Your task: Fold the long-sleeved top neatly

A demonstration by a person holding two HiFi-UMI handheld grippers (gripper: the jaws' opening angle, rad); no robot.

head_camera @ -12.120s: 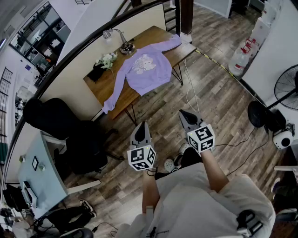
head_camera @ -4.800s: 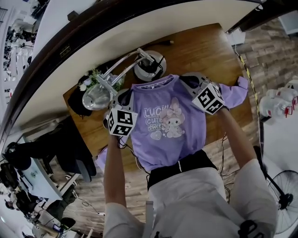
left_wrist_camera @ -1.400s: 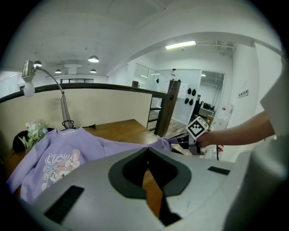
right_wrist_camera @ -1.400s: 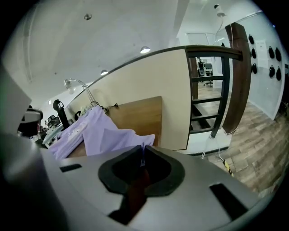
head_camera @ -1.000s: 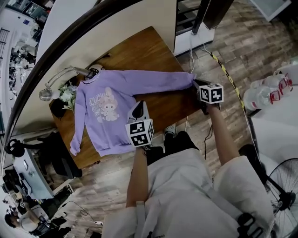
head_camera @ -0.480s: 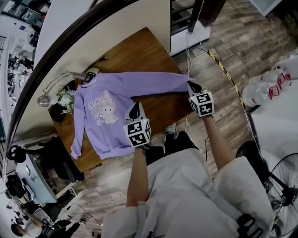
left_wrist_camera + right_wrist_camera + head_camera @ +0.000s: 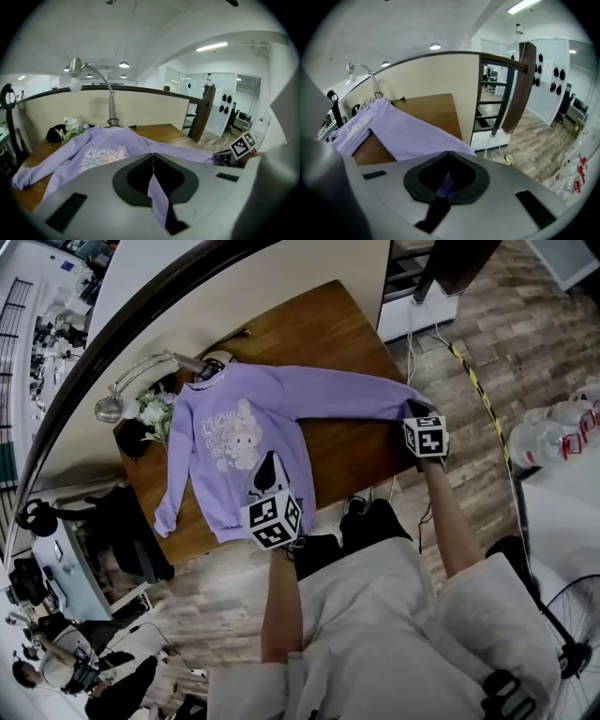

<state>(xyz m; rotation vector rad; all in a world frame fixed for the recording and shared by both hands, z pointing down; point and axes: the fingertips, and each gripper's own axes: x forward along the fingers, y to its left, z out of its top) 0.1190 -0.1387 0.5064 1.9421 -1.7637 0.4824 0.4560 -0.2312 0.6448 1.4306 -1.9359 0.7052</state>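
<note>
The purple long-sleeved top [image 7: 239, 442] lies face up on the wooden table [image 7: 319, 338], with one sleeve [image 7: 356, 401] stretched out to the right. My right gripper [image 7: 413, 410] sits at that sleeve's cuff near the table's right end. Its jaws have just been closing and are now shut, with purple cuff fabric [image 7: 443, 183] between them. My left gripper [image 7: 270, 458] is shut with nothing in it, and hovers over the top's lower hem near the front edge. In the left gripper view, its tips [image 7: 153, 153] point across the top's printed chest [image 7: 101, 155].
A desk lamp [image 7: 117, 399], white flowers [image 7: 153, 413] and a dark object [image 7: 131, 442] stand at the table's far left. A black chair [image 7: 112, 521] is by the left end. Past the right end are a white box [image 7: 412, 301], floor cables and water bottles [image 7: 562, 423].
My left gripper has moved forward from off the table's front edge to above the top's hem. The right gripper has stayed at the cuff and sunk a little.
</note>
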